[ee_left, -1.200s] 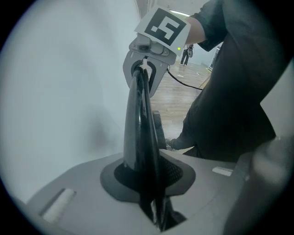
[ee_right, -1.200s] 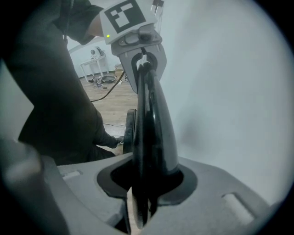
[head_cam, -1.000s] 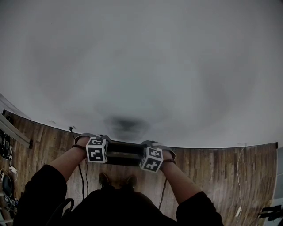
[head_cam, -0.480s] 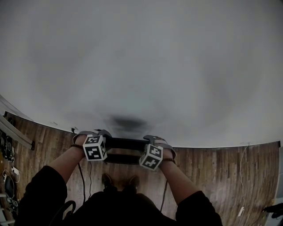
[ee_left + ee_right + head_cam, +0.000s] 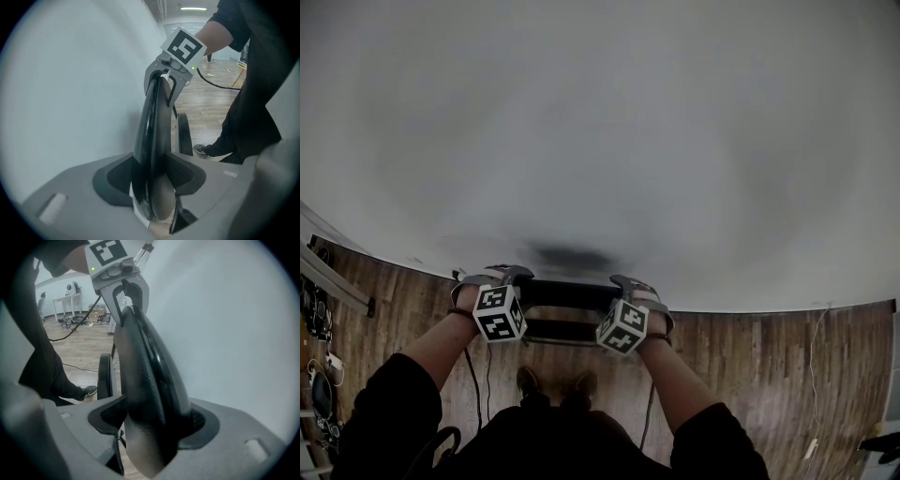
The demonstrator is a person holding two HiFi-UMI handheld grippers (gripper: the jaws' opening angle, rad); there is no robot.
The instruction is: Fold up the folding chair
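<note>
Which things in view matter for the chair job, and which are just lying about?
Job: folding chair, standing by the white wall.
Lying about: white floor cable, background table, gear at the left edge.

One folding chair point(image 5: 567, 295). Two grippers: the left gripper point(image 5: 511, 275) and the right gripper point(image 5: 623, 281). The jaws of both have just been opening, with the chair's top edge between them. Two marker cubes point(image 5: 499, 313), one per gripper. Two forearms point(image 5: 441, 342). Two shoes point(image 5: 528, 382) on one wooden floor point(image 5: 741, 375). At least three cables point(image 5: 473, 375). One pale wall point(image 5: 600, 141).
</note>
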